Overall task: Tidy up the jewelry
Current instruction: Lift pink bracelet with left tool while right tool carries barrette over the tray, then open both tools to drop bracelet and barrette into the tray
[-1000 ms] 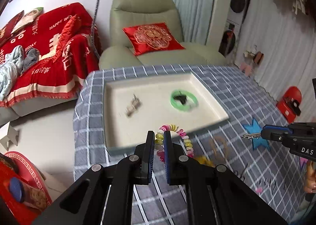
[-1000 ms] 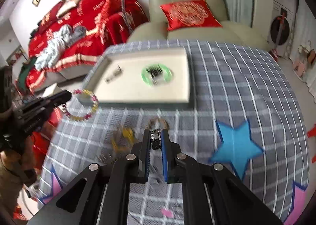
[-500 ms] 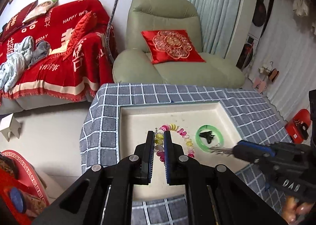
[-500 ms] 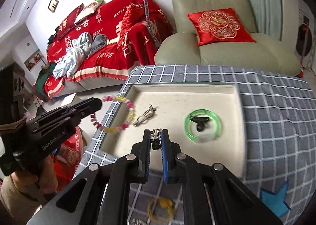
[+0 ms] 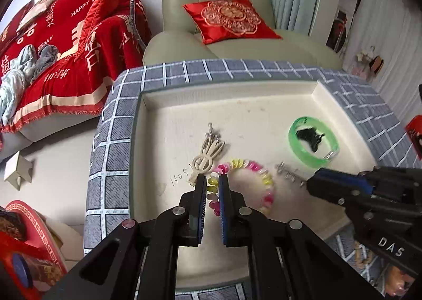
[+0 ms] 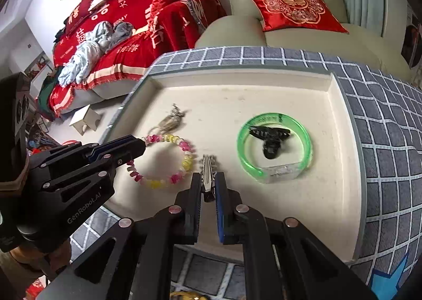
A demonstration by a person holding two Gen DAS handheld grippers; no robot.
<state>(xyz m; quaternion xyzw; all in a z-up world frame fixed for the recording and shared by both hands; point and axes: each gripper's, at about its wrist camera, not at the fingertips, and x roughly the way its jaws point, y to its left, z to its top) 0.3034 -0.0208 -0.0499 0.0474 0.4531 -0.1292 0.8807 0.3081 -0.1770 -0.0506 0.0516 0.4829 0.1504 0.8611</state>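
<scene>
A cream tray (image 5: 147,157) (image 6: 343,141) lies on the checked tablecloth. My left gripper (image 5: 212,184) (image 6: 141,145) is shut on a pink and yellow bead bracelet (image 5: 253,176) (image 6: 168,163) low over the tray floor. My right gripper (image 6: 208,181) (image 5: 310,185) is shut on a silver hair clip (image 6: 208,168) (image 5: 290,173) just right of the bracelet. In the tray lie a green bangle (image 5: 312,145) (image 6: 274,147) with a black claw clip (image 5: 310,138) (image 6: 270,138) inside it, and a cream ornament (image 5: 208,155) (image 6: 171,119).
A yellow piece (image 6: 184,294) lies on the tablecloth (image 6: 390,147) in front of the tray. A green armchair with a red cushion (image 5: 229,20) stands behind the table, a red-covered sofa (image 5: 52,57) to the left.
Both grippers have moved forward and down over the tray, carrying the bracelet and the hair clip close to the tray floor.
</scene>
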